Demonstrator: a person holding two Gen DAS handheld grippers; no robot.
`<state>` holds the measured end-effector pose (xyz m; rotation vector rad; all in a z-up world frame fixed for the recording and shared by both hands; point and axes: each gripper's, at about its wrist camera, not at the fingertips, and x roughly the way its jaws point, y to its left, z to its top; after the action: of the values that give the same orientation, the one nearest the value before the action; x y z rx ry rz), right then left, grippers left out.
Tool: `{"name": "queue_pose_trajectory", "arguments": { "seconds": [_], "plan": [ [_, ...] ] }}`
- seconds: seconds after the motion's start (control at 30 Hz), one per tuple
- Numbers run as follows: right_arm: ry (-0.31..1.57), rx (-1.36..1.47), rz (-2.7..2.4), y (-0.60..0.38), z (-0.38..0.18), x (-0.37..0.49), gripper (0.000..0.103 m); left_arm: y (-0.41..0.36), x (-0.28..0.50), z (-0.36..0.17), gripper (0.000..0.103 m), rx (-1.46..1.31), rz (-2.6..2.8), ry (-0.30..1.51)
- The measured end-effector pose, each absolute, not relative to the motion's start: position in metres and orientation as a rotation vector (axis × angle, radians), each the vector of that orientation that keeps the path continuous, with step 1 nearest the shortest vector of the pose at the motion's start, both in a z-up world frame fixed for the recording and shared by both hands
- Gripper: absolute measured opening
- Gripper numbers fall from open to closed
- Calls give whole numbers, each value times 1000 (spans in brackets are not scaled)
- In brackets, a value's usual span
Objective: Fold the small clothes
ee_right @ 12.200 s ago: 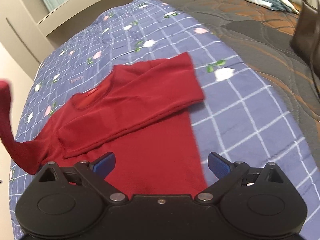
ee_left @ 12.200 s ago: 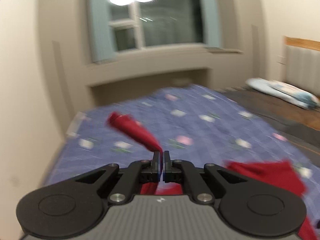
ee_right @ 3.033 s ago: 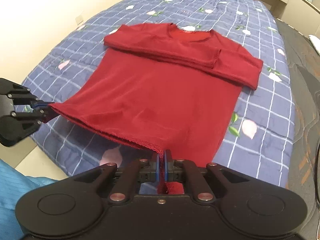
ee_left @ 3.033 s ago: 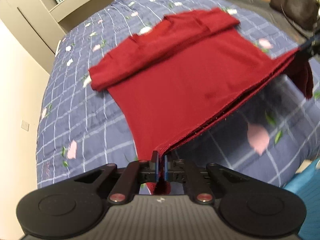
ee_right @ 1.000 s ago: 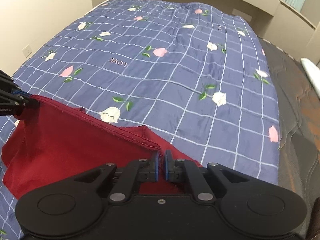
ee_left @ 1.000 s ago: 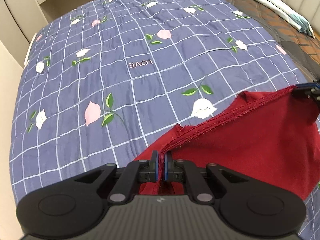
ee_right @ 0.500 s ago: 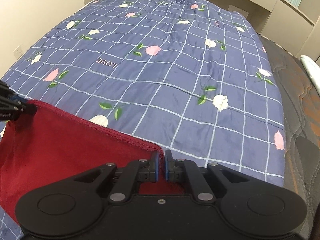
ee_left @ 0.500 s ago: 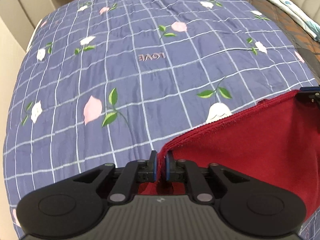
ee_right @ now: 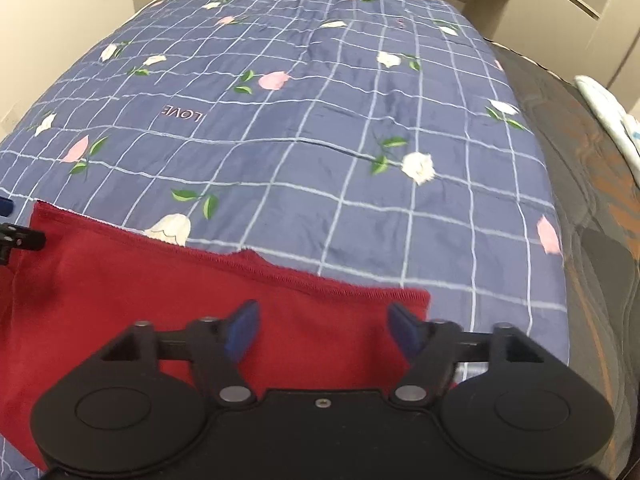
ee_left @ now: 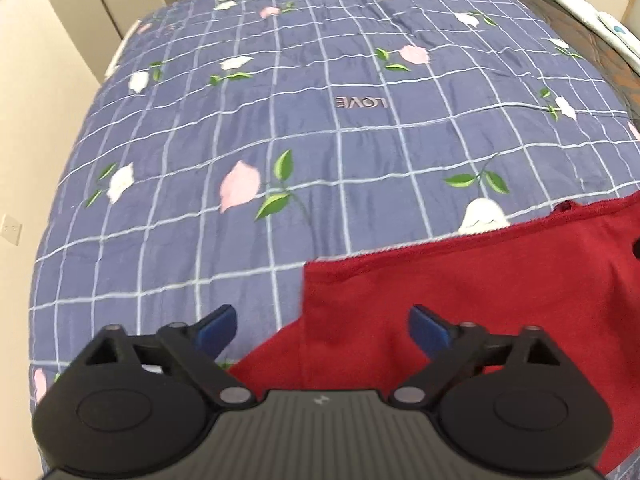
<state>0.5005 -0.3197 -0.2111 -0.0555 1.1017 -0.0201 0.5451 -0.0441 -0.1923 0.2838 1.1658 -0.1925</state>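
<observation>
The red garment [ee_left: 480, 280] lies folded and flat on the blue checked bedspread [ee_left: 320, 140]. Its hemmed edge runs across the near part of both views. My left gripper [ee_left: 322, 328] is open and empty, hovering over the garment's left corner. My right gripper [ee_right: 322, 326] is open and empty over the garment's [ee_right: 160, 288] right corner. The tip of the left gripper shows at the left edge of the right wrist view.
The bedspread [ee_right: 320, 120] with flower prints and a "LOVE" mark covers the bed. A dark brown quilt [ee_right: 600, 200] lies to the right. A pale pillow [ee_left: 592, 12] is at the far right. Beige walls and cabinets surround the bed.
Both grippers have opened and let go of the red garment's hem. The garment now rests flat on the bedspread.
</observation>
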Motion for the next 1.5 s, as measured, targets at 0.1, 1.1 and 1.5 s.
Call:
{"name": "queue_pose_trajectory", "arguments": {
  "seconds": [0.1,1.1,1.5],
  "plan": [
    [1125,-45,-59,-325,-219,487,89,-32,535,-202,97,289,-128,1190],
    [1142,246,-285,-335,-197,281,102,-13,308,-141,102,147,92,1295],
    [1199,259,-118,-293,-179,186,102,-28,172,-113,102,141,127,1300]
  ]
}}
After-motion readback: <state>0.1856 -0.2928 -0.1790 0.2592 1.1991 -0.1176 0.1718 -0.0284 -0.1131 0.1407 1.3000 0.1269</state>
